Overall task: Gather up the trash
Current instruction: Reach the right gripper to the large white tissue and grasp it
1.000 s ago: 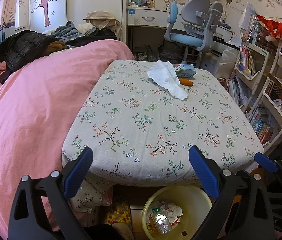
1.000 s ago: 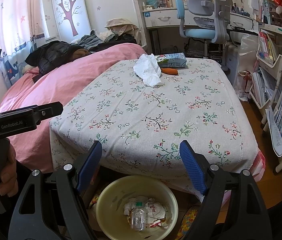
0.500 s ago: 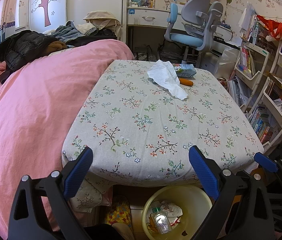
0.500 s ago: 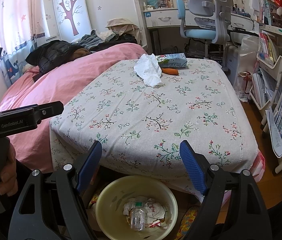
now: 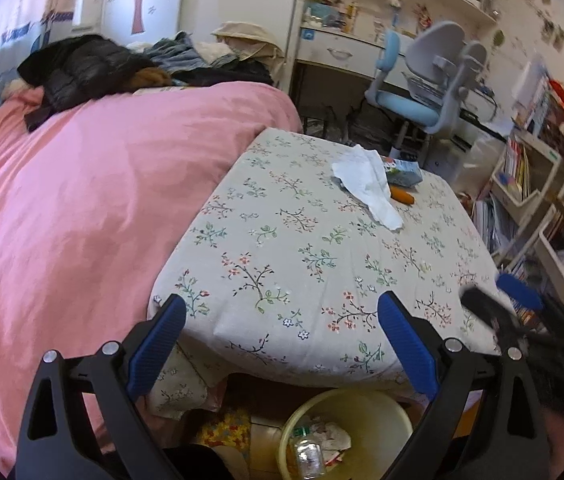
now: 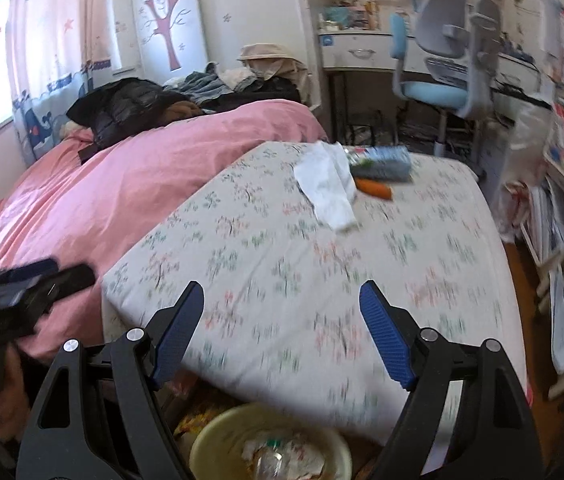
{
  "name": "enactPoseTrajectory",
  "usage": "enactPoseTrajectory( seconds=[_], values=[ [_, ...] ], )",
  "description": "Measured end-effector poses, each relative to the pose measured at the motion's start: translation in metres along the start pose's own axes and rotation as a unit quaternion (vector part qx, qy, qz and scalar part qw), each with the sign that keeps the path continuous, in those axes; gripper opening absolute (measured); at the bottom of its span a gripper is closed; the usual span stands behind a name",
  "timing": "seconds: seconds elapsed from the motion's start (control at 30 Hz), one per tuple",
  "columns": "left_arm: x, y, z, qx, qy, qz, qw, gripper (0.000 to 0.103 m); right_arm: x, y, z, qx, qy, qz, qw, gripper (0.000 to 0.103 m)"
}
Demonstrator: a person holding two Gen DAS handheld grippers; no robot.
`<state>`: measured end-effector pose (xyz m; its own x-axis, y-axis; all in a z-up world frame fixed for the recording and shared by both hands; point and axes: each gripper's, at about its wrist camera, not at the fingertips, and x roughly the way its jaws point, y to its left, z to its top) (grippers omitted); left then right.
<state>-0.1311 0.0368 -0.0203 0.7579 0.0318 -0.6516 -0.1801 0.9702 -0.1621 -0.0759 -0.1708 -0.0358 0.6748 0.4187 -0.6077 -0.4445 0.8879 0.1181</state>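
Note:
On the far part of the floral-covered bed end (image 5: 306, 264) (image 6: 402, 272) lie a crumpled white tissue (image 5: 370, 186) (image 6: 328, 186), a small blue-green carton (image 5: 402, 172) (image 6: 382, 162) and an orange wrapper-like piece (image 5: 402, 196) (image 6: 374, 189). A yellow bin (image 5: 386, 412) (image 6: 218, 444) with a plastic bottle (image 5: 309, 454) and paper scraps stands on the floor at the near edge. My left gripper (image 5: 282, 320) is open and empty over that near edge. My right gripper (image 6: 282, 304) is open and empty too, slightly above the edge; its view is blurred.
A pink duvet (image 5: 82, 208) covers the bed on the left, with dark clothes (image 5: 82, 68) piled at the back. A blue-grey desk chair (image 5: 430, 80) and a desk stand behind. White shelves (image 5: 538, 184) full of books line the right side.
Both grippers have shifted forward and up over the bed edge, the right one more. The bin now sits lower in both views. Both views have rolled slightly.

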Motion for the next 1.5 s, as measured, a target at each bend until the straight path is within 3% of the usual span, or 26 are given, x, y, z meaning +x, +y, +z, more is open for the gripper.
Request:
enactPoseTrajectory(
  seconds=[0.3,0.6,0.67,0.8,0.87,1.07,1.1,1.13,1.2,1.33,1.37,1.43,1.5],
  values=[
    [0.002,-0.002,-0.001,0.001,0.017,-0.022,0.9996,0.092,0.105,-0.032,0.063,0.038,0.044,0.012,0.998,0.077],
    [0.014,-0.004,0.004,0.011,0.041,-0.032,0.9986,0.092,0.221,-0.062,0.108,0.054,0.08,-0.009,0.995,0.075],
    [0.019,-0.002,0.006,0.008,0.049,-0.03,0.9983,0.092,0.235,-0.069,0.11,0.059,0.092,-0.006,0.994,0.058],
    [0.026,-0.001,0.012,0.009,0.051,-0.025,0.9983,0.092,0.24,-0.071,0.106,0.056,0.105,0.021,0.993,0.009],
    [0.032,-0.002,0.019,0.007,0.055,-0.027,0.9981,0.092,0.232,-0.068,0.103,0.037,0.11,0.038,0.992,0.001],
    [0.047,-0.013,0.043,0.024,0.053,-0.03,0.9979,0.092,0.189,-0.06,0.093,-0.019,0.118,0.06,0.991,0.001],
    [0.05,-0.016,0.047,0.03,0.051,-0.029,0.9978,0.092,0.188,-0.062,0.093,-0.013,0.115,0.057,0.992,0.009],
    [0.053,-0.02,0.051,0.037,0.049,-0.027,0.9978,0.092,0.19,-0.067,0.097,-0.001,0.11,0.047,0.993,0.032],
    [0.057,-0.025,0.059,0.052,0.039,-0.021,0.9977,0.092,0.196,-0.074,0.103,0.023,0.097,0.039,0.994,0.066],
    [0.067,-0.025,0.071,0.061,0.024,-0.001,0.9978,0.092,0.231,-0.077,0.105,0.031,0.119,0.038,0.992,0.065],
    [0.07,-0.023,0.073,0.06,0.024,0.003,0.9979,0.092,0.239,-0.076,0.103,0.027,0.128,0.04,0.991,0.06],
    [0.081,-0.017,0.079,0.051,0.031,0.01,0.9982,0.092,0.244,-0.075,0.098,0.014,0.141,0.047,0.989,0.013],
    [0.093,-0.013,0.087,0.048,0.036,0.015,0.9981,0.092,0.236,-0.074,0.094,0.0,0.141,0.054,0.989,0.003]
  ],
)
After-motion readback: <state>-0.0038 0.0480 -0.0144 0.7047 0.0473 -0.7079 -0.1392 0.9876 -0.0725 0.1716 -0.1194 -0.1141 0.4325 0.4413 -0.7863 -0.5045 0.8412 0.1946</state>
